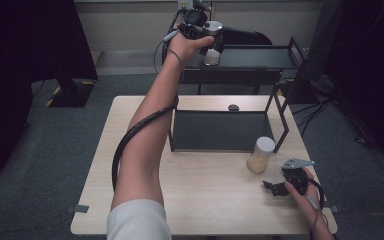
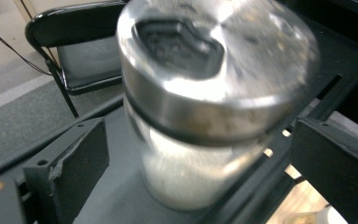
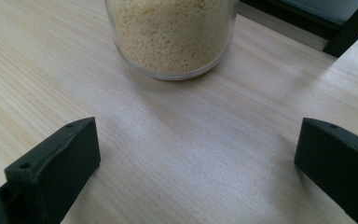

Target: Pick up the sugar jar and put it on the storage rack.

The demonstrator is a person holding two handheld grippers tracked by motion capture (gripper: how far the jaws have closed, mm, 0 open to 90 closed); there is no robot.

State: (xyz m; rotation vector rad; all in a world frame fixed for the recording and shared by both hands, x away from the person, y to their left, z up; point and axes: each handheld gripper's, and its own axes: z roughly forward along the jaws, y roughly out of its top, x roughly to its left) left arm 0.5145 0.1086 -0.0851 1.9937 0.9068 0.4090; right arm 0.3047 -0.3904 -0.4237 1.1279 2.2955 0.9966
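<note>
Metal-lidded jar (image 2: 200, 107) of white powder stands on the black shelf (image 1: 252, 57), upper middle of the frame, between the left hand-held gripper (image 1: 207, 42)'s parted jaws, untouched. Right hand-held gripper (image 1: 275, 187), jaws apart, faces a grain-filled jar (image 1: 260, 155) on the tabletop (image 1: 205, 195).

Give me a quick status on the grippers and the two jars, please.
Left gripper open around silver-lidded jar on top shelf. Right gripper open, short of grain jar. Nothing in the way.

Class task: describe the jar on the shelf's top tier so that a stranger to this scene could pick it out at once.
Find the black two-tier shelf at the table's far edge. On its top tier, between the left gripper's open jaws, stands the jar: metal lid, white contents, unlike the white-lidded jar of yellowish grains on the table.
</note>
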